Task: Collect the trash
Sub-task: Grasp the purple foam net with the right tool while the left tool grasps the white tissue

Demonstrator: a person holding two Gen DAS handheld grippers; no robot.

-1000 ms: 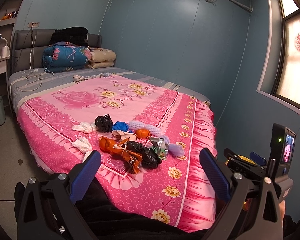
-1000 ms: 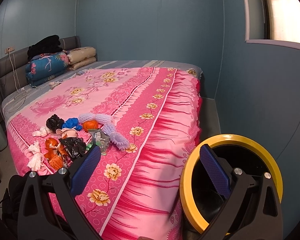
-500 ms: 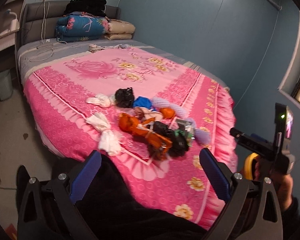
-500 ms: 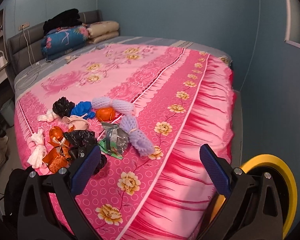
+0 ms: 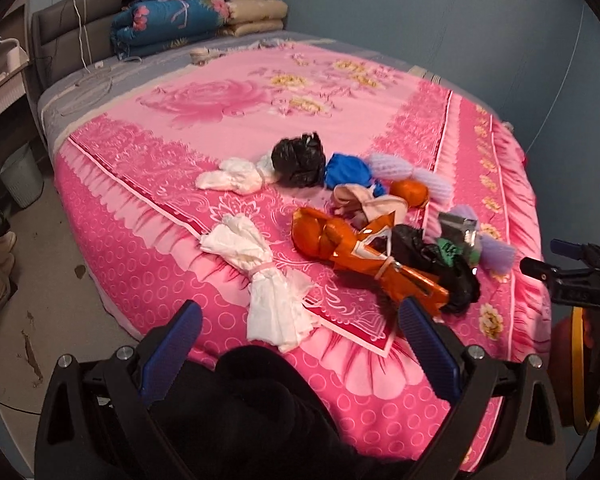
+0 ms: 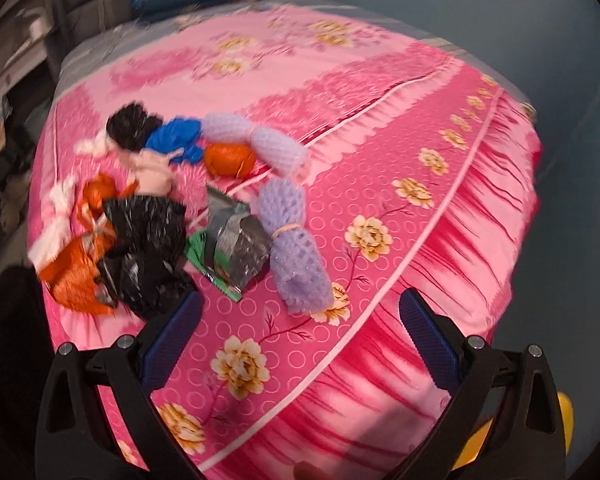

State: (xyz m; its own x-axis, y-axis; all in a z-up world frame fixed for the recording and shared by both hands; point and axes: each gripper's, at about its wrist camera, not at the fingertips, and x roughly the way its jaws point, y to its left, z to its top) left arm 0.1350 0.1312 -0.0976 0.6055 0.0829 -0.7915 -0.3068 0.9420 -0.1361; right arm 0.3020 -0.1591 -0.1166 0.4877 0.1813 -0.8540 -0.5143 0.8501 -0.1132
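Pink bedspread (image 5: 228, 92) is seen under both wide-spread, empty grippers, the left gripper (image 5: 300, 344) poised by the white tissue bundle (image 5: 268, 280) at its near edge and the right gripper (image 6: 300, 332) by the purple foam net (image 6: 292, 248). Trash is heaped mid-bedspread, so a snagged neighbour is judged likely: the orange wrapper (image 5: 364, 256) is overlapped by a black bag (image 5: 440, 264), and foil packaging (image 6: 236, 240) touches the net. Folded quilts (image 5: 180, 20) are stacked at the far end.
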